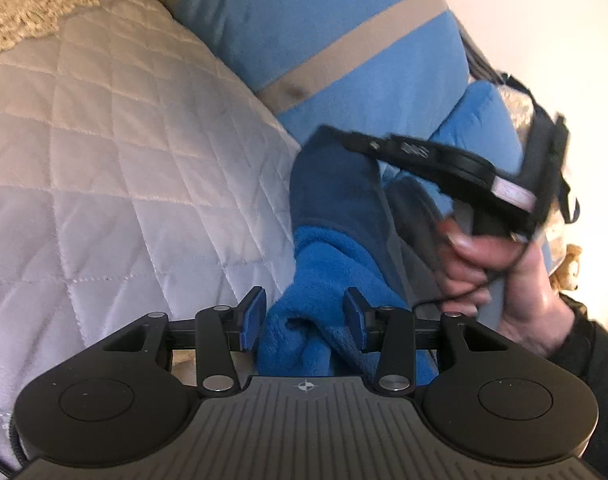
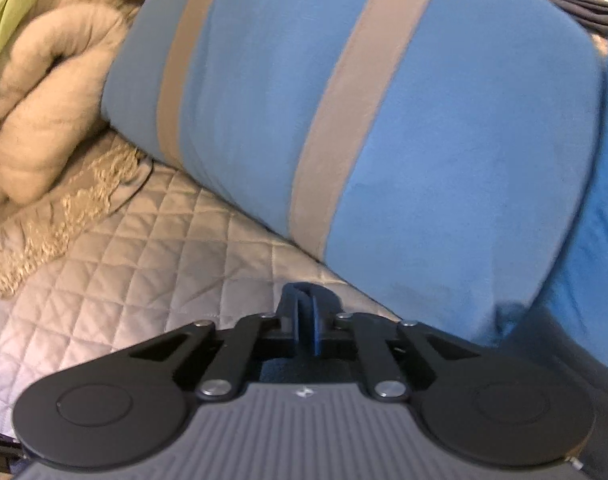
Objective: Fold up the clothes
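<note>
A blue fleece garment (image 1: 324, 264) lies bunched on the quilted bed cover (image 1: 104, 160). My left gripper (image 1: 304, 320) is closed on a thick fold of it, and the bright blue pile fills the gap between the pads. A dark blue part of the garment (image 1: 336, 192) rises to the tip of my right gripper (image 1: 328, 132), which a hand (image 1: 504, 272) holds. In the right wrist view my right gripper (image 2: 306, 308) is shut, with a thin dark blue edge of the cloth (image 2: 304, 290) pinched at its tips.
A large blue pillow with tan stripes (image 2: 424, 140) lies close behind the garment, also in the left wrist view (image 1: 324, 20). A beige padded blanket (image 2: 44, 100) and a fringed throw (image 2: 64, 208) sit at the left. Quilted cover (image 2: 144, 248) stretches to the left.
</note>
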A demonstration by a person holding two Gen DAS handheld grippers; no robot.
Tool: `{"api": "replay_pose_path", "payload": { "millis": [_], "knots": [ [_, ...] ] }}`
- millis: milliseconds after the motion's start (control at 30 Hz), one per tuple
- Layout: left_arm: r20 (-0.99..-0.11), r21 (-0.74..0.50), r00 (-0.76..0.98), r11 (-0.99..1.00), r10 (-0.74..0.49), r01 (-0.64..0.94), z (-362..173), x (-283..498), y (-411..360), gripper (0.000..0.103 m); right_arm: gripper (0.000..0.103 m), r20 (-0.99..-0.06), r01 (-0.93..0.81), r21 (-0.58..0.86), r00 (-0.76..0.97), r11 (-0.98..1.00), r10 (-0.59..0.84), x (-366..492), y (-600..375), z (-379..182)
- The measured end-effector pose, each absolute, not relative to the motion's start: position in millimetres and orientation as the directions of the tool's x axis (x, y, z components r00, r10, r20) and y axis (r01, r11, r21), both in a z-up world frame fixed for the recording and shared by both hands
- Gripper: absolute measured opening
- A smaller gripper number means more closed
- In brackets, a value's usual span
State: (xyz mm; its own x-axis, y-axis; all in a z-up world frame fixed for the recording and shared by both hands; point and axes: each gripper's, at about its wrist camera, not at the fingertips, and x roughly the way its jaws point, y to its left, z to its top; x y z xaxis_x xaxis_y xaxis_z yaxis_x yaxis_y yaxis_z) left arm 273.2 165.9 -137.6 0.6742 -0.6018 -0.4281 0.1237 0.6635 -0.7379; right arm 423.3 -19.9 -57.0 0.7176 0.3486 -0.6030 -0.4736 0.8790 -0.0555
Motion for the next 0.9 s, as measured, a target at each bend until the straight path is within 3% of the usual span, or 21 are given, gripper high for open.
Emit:
{"api": "replay_pose_path", "payload": {
  "millis": [167,500,600,633,667,900],
  "knots": [
    [-0.41,-0.75,0.678,0.648,-0.61,0.129,-140,272,170,0.041,0.006,-0.592,-0.419,0.021,0.726,0.908,0.349,410,-51,-42],
    [-0.423,-0.679,0.681,0.707,-0.597,0.197,-131,260,163,0.017,0.007,-0.664,-0.322,0.06,0.694,0.945,0.279,409,-80,-55],
    [-0.434,-0.638,0.689,0.738,-0.581,0.22,-128,255,159,0.017,0.021,-0.639,-0.359,0.049,0.706,0.932,0.305,408,-71,-51],
    [-0.434,-0.637,0.689,0.738,-0.581,0.221,-128,255,158,0.017,0.038,-0.625,-0.374,0.04,0.714,0.927,0.315,407,-67,-49],
    [-0.434,-0.636,0.689,0.739,-0.581,0.222,-128,255,158,0.017,0.044,-0.613,-0.389,0.026,0.721,0.921,0.322,407,-62,-47],
    [-0.439,-0.625,0.686,0.746,-0.581,0.232,-128,255,158,0.017,0.052,-0.625,-0.492,-0.145,0.718,0.858,0.306,422,-21,-53]
  ]
}}
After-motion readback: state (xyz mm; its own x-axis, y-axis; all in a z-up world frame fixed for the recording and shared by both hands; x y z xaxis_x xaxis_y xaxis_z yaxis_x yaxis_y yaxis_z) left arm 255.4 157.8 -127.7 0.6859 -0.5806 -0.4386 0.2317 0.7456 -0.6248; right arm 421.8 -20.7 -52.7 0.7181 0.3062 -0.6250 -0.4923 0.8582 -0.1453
